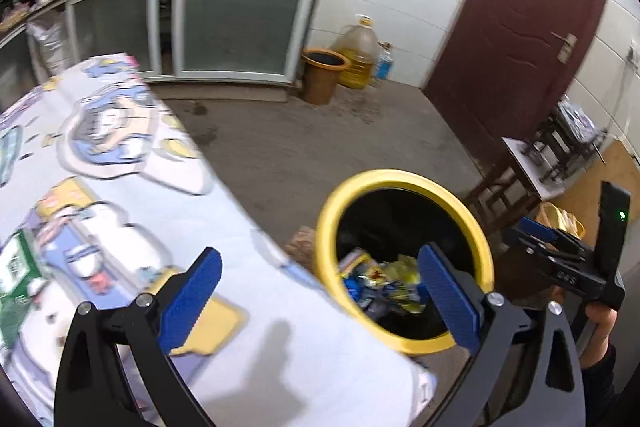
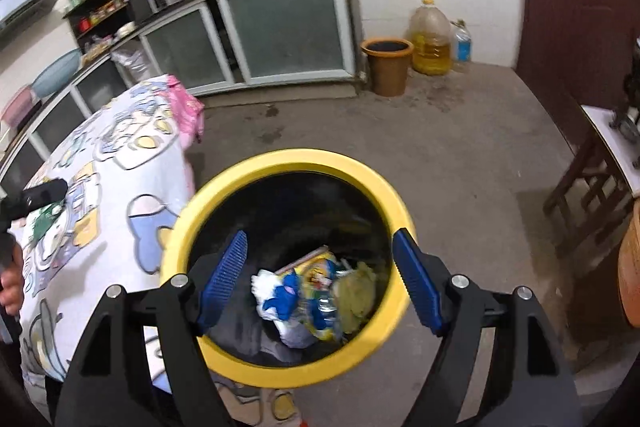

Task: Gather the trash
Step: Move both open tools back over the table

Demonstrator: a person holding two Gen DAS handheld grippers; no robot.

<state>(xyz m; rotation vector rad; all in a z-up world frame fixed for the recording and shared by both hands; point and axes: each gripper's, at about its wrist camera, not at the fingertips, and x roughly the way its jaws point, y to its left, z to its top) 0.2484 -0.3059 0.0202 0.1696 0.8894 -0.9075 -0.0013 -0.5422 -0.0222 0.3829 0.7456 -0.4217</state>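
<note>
A yellow-rimmed black trash bin (image 1: 332,211) stands on the floor beside the table; it also shows in the right wrist view (image 2: 280,163). Wrappers and crumpled trash (image 2: 316,295) lie at its bottom, also seen in the left wrist view (image 1: 380,279). My left gripper (image 1: 320,291) is open and empty, over the table edge next to the bin. My right gripper (image 2: 320,275) is open and empty, directly above the bin's mouth; it also shows at the right of the left wrist view (image 1: 532,231). A green and white packet (image 1: 16,267) lies on the table at far left.
The table (image 1: 120,155) wears a cartoon-print cloth. A brown bin (image 2: 387,65), an oil jug (image 2: 430,39) and a bottle (image 2: 462,43) stand by the cabinet (image 2: 280,23). A dark red door (image 1: 516,19) and a wooden stool (image 2: 592,179) are at right.
</note>
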